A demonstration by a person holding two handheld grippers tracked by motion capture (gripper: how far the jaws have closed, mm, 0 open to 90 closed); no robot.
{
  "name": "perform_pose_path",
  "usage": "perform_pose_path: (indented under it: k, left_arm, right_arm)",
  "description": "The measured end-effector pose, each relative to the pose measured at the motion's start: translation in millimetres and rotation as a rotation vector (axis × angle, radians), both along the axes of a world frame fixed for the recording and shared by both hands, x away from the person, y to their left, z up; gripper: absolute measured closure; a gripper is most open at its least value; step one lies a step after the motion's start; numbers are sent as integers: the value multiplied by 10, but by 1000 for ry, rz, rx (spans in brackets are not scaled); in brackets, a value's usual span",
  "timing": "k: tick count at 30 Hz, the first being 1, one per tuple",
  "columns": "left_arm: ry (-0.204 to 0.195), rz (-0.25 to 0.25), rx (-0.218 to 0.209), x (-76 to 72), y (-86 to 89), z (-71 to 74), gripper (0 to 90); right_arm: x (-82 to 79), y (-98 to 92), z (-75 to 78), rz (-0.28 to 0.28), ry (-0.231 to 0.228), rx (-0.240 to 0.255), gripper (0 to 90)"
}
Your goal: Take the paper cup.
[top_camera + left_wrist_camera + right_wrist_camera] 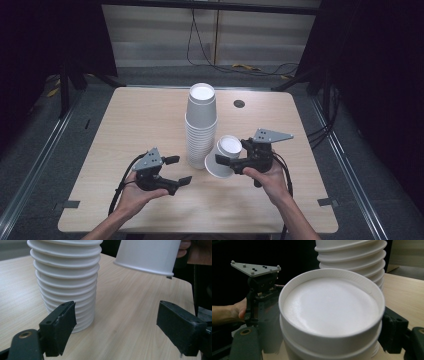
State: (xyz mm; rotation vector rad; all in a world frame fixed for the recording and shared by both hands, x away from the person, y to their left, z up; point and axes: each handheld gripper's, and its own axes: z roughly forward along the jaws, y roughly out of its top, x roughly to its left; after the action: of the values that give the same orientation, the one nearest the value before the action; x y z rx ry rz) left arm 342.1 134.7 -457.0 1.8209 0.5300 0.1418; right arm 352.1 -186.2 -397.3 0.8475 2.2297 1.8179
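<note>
Near edge of table point(150, 215): both forearms enter from below, one gripper in each hand.

Left gripper point(175, 170): jaws stand apart, nothing between them, pads touching nothing. In the left gripper view its two black jaws frame bare wood, with the foot of the cup stack point(66, 282) just beyond the left-hand jaw, not in contact. Gripper hovers above the tabletop, pointing toward the stack's base.

Right gripper point(231, 156): jaws clamped on a white paper cup point(223, 156), one jaw on each side of the cup wall. The cup is upside down and tilted, base up toward the camera, rim lowest on the stack side. In the right gripper view the cup's recessed base point(332, 305) sits square between the jaws; a second rim line shows lower on the wall, so it may be two nested cups, cannot tell for certain. In the left gripper view the held cup's rim hangs clear of the table.

Cup position: just right of the stack, close beside it; contact not resolvable.

Farther back: the tall stack of inverted white cups stands upright at table centre. A small dark round grommet point(239, 104) lies beyond, near the far edge.
</note>
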Motion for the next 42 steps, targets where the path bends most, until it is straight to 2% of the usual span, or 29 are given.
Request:
perform_pose_path:
  k: [1, 3, 5, 6, 9, 15, 19, 24, 30, 35, 42]
  left_arm:
    - [9, -32, -17, -4, -9, -2, 156]
    - [2, -60, -30, -25, -34, 19, 154]
    - [-21, -77, -38, -60, -56, 63, 168]
    - [-13, -82, -47, -70, -60, 66, 180]
    - [-12, -86, -57, -79, -67, 44, 195]
    - [-9, -86, -30, -68, -88, 0, 170]
    - [-1, -86, -50, -82, -95, -15, 166]
    - [3, -98, -47, -101, -120, -20, 160]
    - [10, -109, -38, -120, -160, -62, 158]
    - [22, -123, -34, -126, -184, -75, 156]
    - [16, -125, -27, -125, -196, -79, 131]
  right_arm:
    - [-4, 10, -14, 3, 11, 5, 215]
    - [-1, 27, -40, 9, 16, 10, 214]
    - [9, 65, -89, 17, 29, 22, 214]
    - [10, 79, -102, 21, 33, 20, 215]
    - [16, 110, -123, 33, 35, 20, 214]
    - [7, 168, -161, 62, 53, 35, 214]
    - [2, 217, -197, 84, 65, 34, 215]
    - [-6, 309, -251, 115, 75, 10, 215]
    - [-5, 395, -288, 141, 96, 12, 214]
    - [-27, 485, -312, 171, 101, -6, 215]
    - [-23, 552, -323, 185, 108, 2, 215]
